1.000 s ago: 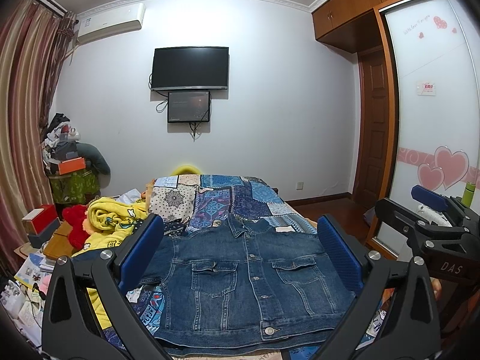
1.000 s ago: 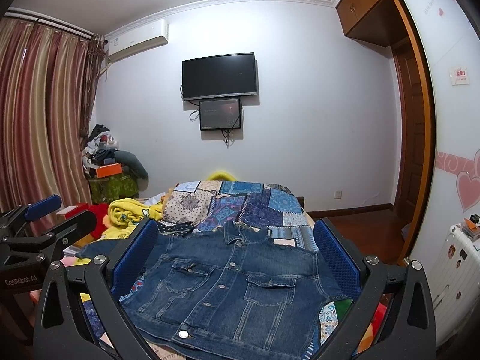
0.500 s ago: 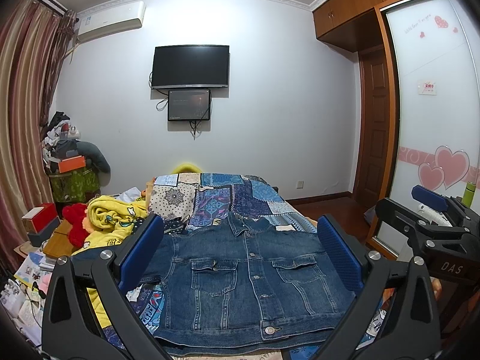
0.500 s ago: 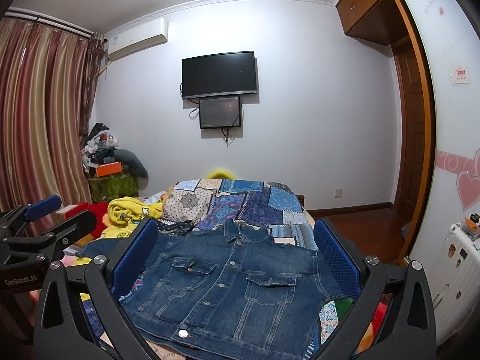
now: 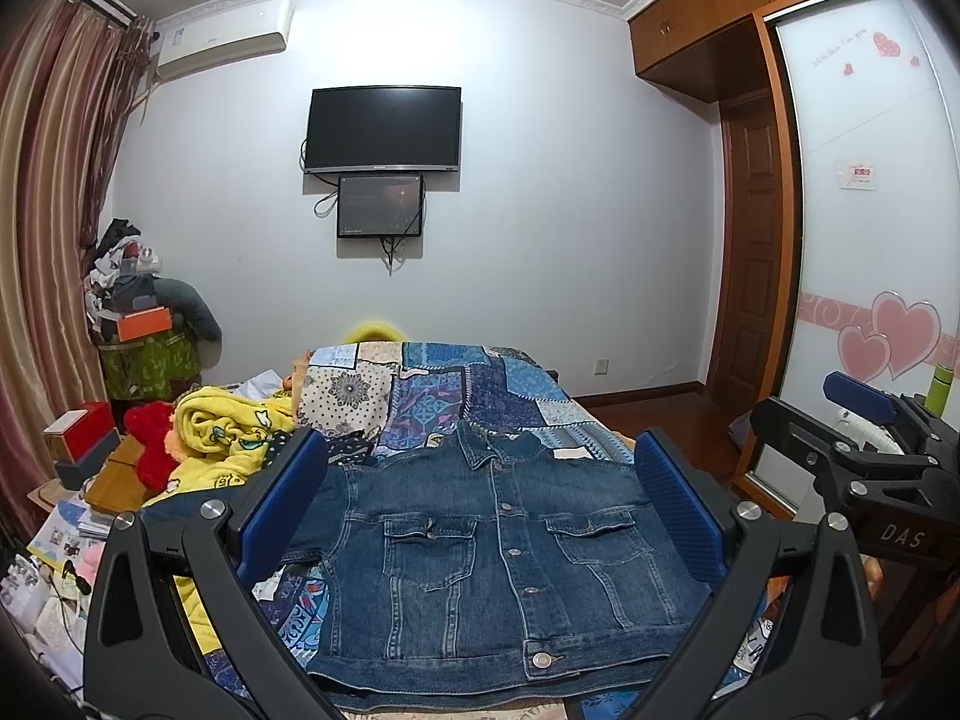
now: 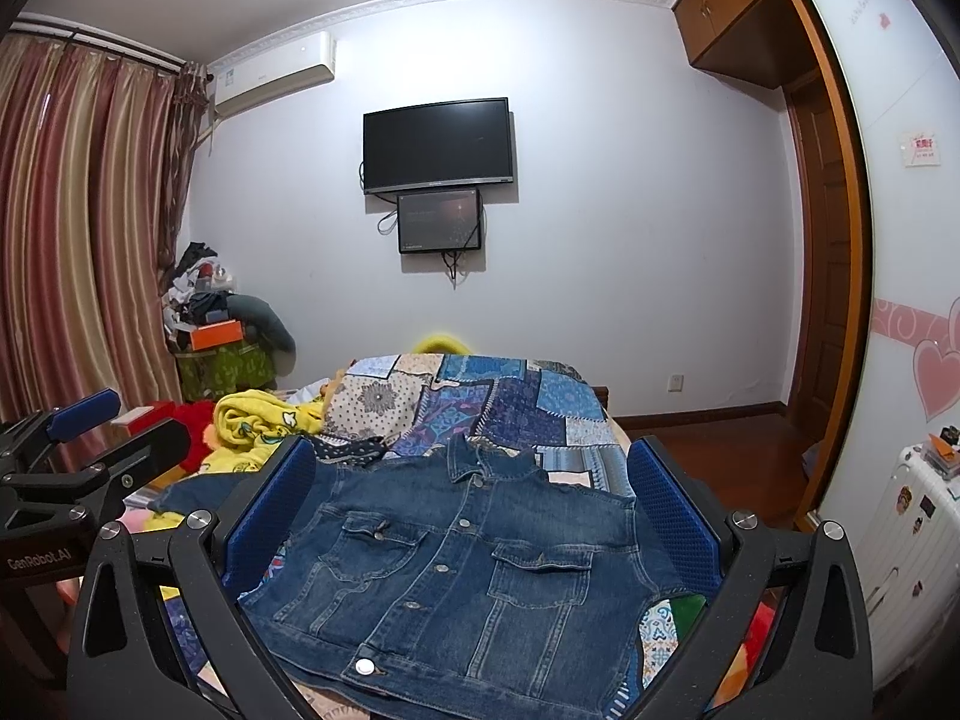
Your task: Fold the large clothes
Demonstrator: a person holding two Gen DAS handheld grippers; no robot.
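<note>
Left gripper (image 5: 480,510) and right gripper (image 6: 471,504) both hover above the near hem of the denim jacket (image 5: 498,546), fingers spread wide and holding nothing. Neither touches the cloth.

Jacket position: it lies front-up and buttoned on the patchwork quilt (image 5: 456,396), hem toward the grippers, collar away from them. One sleeve extends from the jacket's left side toward the yellow blanket (image 5: 228,426); the right sleeve cannot be made out in either view.

Step in hand, as judged: approach for the first grasp. No fold is visible in the body yet.

Recommended procedure:
1. Lower each gripper to a hem corner or side seam of the jacket, one per side.
2. Pinch all layers of denim together. The fabric looks stiff and thick, so a shallow bite is likely to slip.
3. Bring the left sleeve across the jacket front before any lengthwise fold, so it does not trail onto the blanket.
4. Lift only enough to clear the quilt; dragging may bunch the quilt under the jacket.

Beyond the jacket's collar, the quilt runs on to the far end of the bed. Farther still, a television (image 5: 384,129) is mounted on the wall.
</note>
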